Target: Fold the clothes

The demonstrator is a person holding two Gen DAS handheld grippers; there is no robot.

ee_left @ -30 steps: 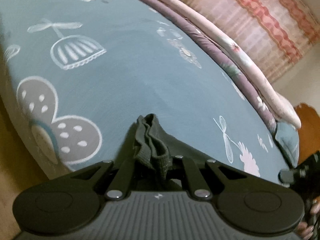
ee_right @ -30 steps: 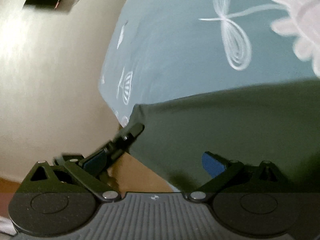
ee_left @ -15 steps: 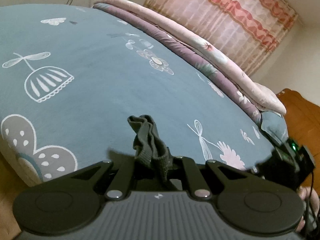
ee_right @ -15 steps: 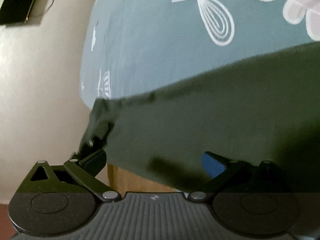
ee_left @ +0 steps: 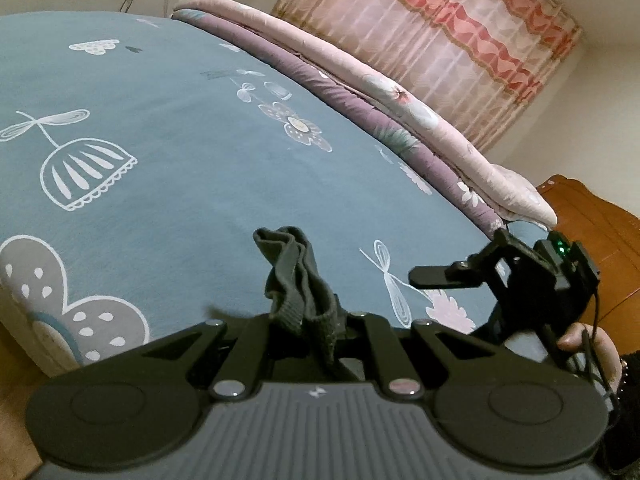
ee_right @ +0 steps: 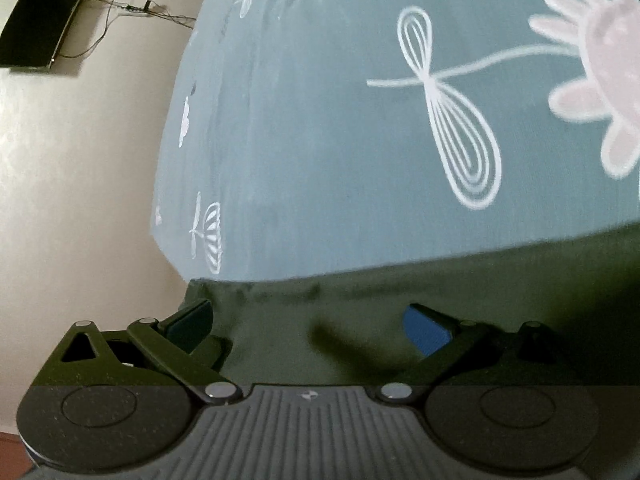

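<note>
A dark olive garment (ee_right: 400, 312) lies at the near edge of a blue patterned bed sheet (ee_right: 320, 140). My left gripper (ee_left: 308, 328) is shut on a bunched ribbed edge of the garment (ee_left: 296, 276), which sticks up between its fingers. My right gripper (ee_right: 308, 320) is open, its blue-padded fingers (ee_right: 424, 328) spread over the flat dark cloth, holding nothing. In the left wrist view the right gripper (ee_left: 500, 276) hovers to the right, above the sheet (ee_left: 180, 152).
Folded pink and purple quilts (ee_left: 400, 120) lie along the far side of the bed. A pink curtain (ee_left: 460, 48) hangs behind. A wooden headboard (ee_left: 592, 240) is at the right. A dark wall-mounted screen (ee_right: 48, 20) with cables and a pale wall are left of the bed.
The left gripper has lifted and tilted up with the bunched cloth still held. The right gripper has come into the left view beside it, still open over the garment.
</note>
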